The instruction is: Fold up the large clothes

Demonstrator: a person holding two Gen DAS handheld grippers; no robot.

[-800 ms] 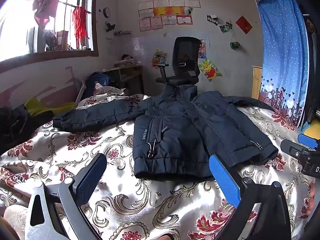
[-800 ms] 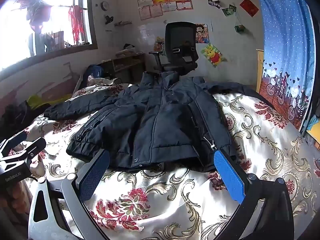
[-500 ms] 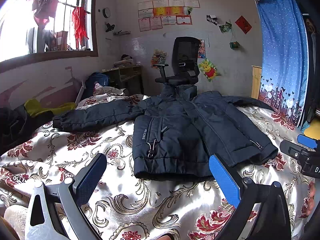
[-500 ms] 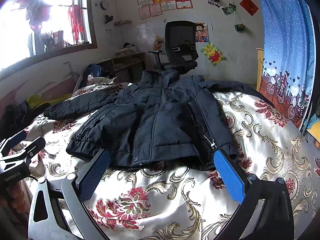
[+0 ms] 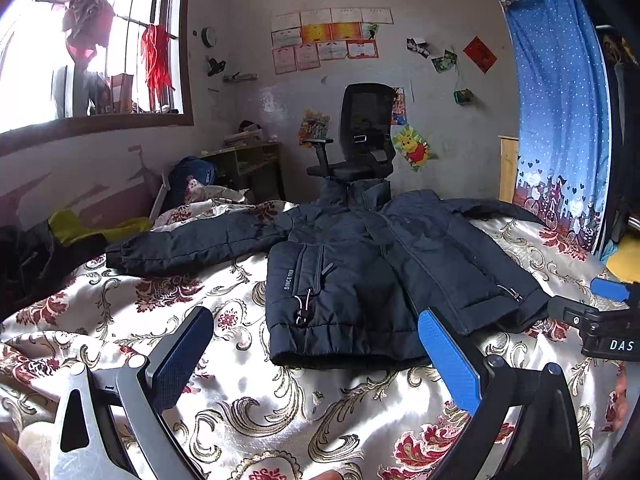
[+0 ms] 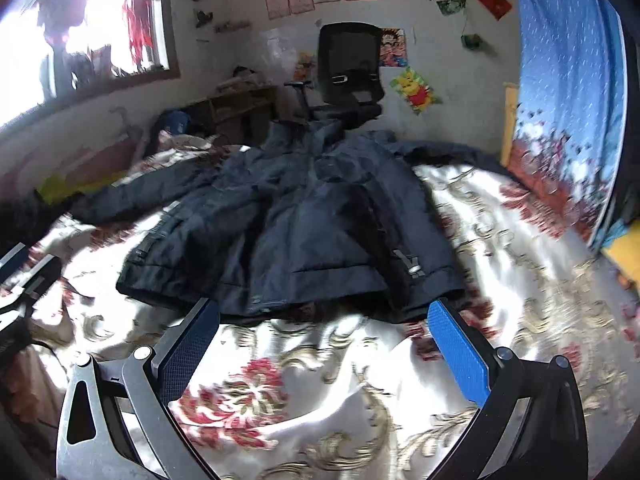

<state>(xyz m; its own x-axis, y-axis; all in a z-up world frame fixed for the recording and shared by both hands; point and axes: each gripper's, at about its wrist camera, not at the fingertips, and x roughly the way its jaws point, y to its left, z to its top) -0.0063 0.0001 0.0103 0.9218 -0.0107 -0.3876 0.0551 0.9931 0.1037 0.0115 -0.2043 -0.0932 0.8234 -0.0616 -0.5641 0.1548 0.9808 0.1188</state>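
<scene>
A dark navy padded jacket [image 5: 384, 264] lies face up on the flowered bedspread [image 5: 224, 364], collar toward the far wall, one sleeve stretched left and the other to the right. My left gripper [image 5: 316, 344] hovers open just short of the hem, nothing between its blue pads. In the right wrist view the same jacket [image 6: 304, 224] fills the middle, and my right gripper [image 6: 324, 336] stands open close to the hem, nothing held. The right gripper also shows at the right edge of the left wrist view [image 5: 600, 320]; the left gripper's fingers [image 6: 24, 280] show at the left edge of the right wrist view.
A black office chair [image 5: 360, 136] stands beyond the bed's far end, next to a low wooden desk [image 5: 248, 160]. Dark and yellow clothes [image 5: 72, 232] pile at the bed's left edge. A blue curtain [image 5: 560, 120] hangs on the right.
The right gripper has tipped downward and moved closer to the jacket's hem; its picture is blurred by motion. The left gripper has stayed still.
</scene>
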